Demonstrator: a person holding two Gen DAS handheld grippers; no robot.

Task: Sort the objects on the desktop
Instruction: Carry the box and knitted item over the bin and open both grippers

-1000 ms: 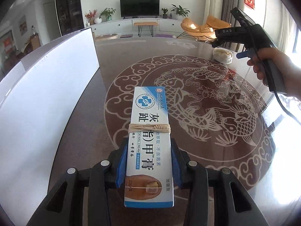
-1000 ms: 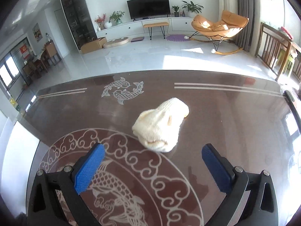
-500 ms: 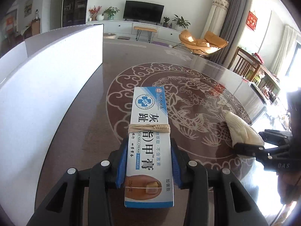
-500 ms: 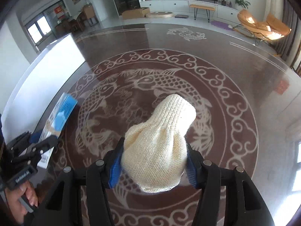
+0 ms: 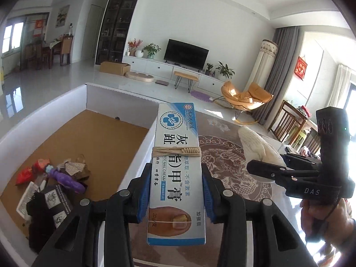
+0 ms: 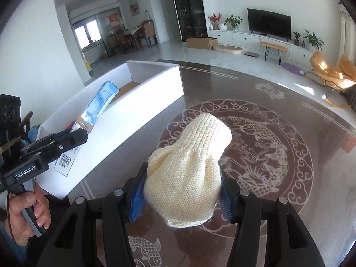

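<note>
The left gripper (image 5: 175,198) is clamped on a blue-and-white nail cream carton (image 5: 176,171), its blue pads pressing both long sides of the lower half; a tan rubber band (image 5: 176,152) circles the carton above the pads. The carton is held clear of the desk (image 6: 278,146), its far end over the near wall of a white box (image 5: 142,149) with a brown floor. Inside that box, at the near left corner, lie a purple item (image 5: 66,179), a red wrapper (image 5: 29,173), a black item with printed panels (image 5: 51,202) and some papers; their exact nature cannot be made out. The right gripper (image 6: 179,197) has just been closing, and its pads now squeeze a cream knitted glove (image 6: 189,173) bunched between them; the glove is lifted above the dark patterned desk, beside the box's long outer wall. In the right wrist view the left gripper appears at the left edge with the carton tilted over the box rim, and a hand (image 6: 26,213) grips its handle. In the left wrist view the right gripper and glove sit at the right, just beside the carton
</note>
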